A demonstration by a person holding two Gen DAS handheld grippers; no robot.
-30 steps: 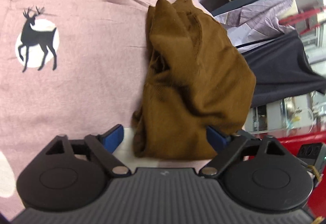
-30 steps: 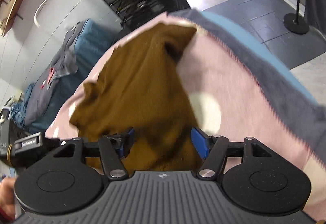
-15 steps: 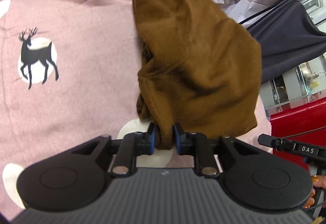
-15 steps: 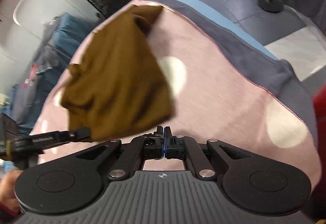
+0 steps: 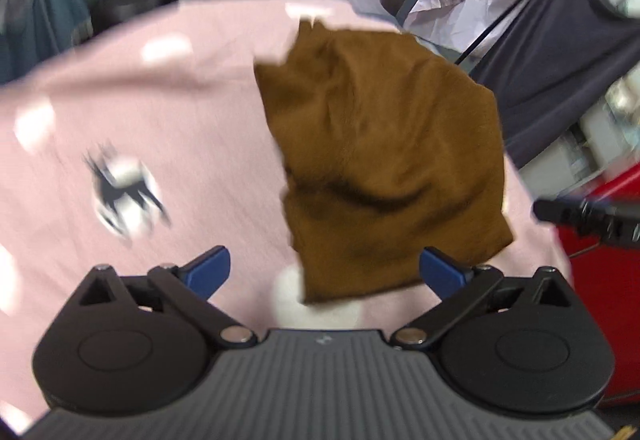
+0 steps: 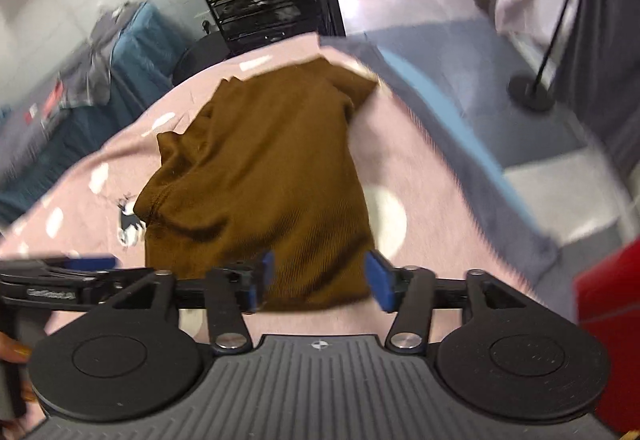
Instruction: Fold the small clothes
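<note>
Release is what has just changed: half a second ago the left gripper was pinching the near hem of the brown garment and the right gripper was pressed together just beside its near edge; now both sets of jaws are opening, spread wide, and no pad presses on cloth. Both views also take in more of the bed and the room than before, so the hands appear to have lifted away. That reads as a fold step set down and let go, with the garment lying as a compact, somewhat rumpled bundle on the pink deer-print bedsheet.

Seen from the left gripper, the bundle lies ahead and towards the right-hand finger, its near corner reaching down between the blue pads without touching either. From the right gripper, the garment's near edge sits between the pads, apparently below them, and the rest stretches away ahead and slightly left.
</note>
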